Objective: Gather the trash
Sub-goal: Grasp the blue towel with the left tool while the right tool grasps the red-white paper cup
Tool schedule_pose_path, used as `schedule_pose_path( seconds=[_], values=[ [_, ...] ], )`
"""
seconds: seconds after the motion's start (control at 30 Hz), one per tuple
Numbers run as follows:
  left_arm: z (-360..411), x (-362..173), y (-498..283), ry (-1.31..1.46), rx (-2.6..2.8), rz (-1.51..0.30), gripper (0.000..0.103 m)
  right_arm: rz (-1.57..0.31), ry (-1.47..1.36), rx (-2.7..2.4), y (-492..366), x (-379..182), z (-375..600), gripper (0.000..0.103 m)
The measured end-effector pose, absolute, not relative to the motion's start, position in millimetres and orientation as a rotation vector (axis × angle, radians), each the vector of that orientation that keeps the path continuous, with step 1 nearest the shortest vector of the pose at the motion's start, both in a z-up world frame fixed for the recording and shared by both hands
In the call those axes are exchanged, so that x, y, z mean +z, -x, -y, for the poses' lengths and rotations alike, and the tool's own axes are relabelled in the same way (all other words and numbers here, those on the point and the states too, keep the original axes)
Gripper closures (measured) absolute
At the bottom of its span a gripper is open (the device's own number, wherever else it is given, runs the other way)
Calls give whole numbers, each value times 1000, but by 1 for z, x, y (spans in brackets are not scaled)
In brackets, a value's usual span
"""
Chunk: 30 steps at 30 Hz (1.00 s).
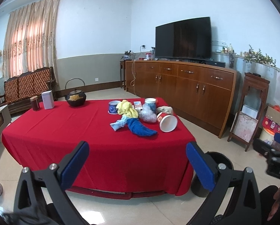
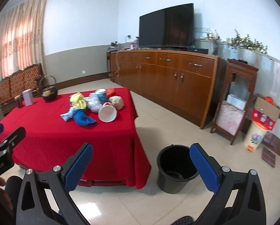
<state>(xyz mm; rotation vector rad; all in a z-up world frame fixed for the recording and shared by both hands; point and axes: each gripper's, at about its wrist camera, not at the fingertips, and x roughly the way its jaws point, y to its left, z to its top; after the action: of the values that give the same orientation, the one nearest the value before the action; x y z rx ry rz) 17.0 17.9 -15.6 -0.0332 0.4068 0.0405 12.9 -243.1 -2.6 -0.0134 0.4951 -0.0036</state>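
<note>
A pile of trash lies on the red-clothed table (image 1: 74, 131): a tipped red-and-white paper cup (image 1: 167, 121) (image 2: 107, 112), a crumpled clear plastic bag (image 1: 147, 113) (image 2: 93, 103), yellow (image 1: 126, 108) and blue (image 1: 140, 128) cloths, and a blue-white cup (image 1: 150, 104). A black bucket (image 2: 174, 168) stands on the floor right of the table, partly hidden in the left wrist view (image 1: 215, 170). My left gripper (image 1: 137, 166) is open and empty, short of the table's near edge. My right gripper (image 2: 140, 167) is open and empty, beside the bucket.
A black teapot (image 1: 76, 98), a white tin (image 1: 47, 100) and a dark jar (image 1: 35, 103) stand at the table's far left. A long wooden cabinet (image 2: 168, 78) with a TV (image 2: 166, 26) lines the wall. A wooden stand (image 2: 233, 101) and boxes are at right.
</note>
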Motion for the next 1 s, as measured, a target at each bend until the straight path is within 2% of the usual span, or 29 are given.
schedule_pose_path(
  seconds=[0.33, 0.67, 0.8, 0.9, 1.0],
  values=[
    [-40, -26, -54, 56, 86, -440, 0, -549, 18, 91, -63, -16, 242, 0],
    [-49, -57, -111, 73, 80, -583, 0, -579, 47, 129, -122, -34, 238, 0],
    [-46, -68, -137, 43, 101, -588, 1, -572, 64, 159, -151, -40, 233, 0],
    [-51, -76, -158, 109, 91, -608, 10, -579, 71, 181, -174, -47, 227, 0],
    [-49, -82, -179, 119, 69, -635, 26, -604, 76, 207, -202, -59, 219, 11]
  ],
)
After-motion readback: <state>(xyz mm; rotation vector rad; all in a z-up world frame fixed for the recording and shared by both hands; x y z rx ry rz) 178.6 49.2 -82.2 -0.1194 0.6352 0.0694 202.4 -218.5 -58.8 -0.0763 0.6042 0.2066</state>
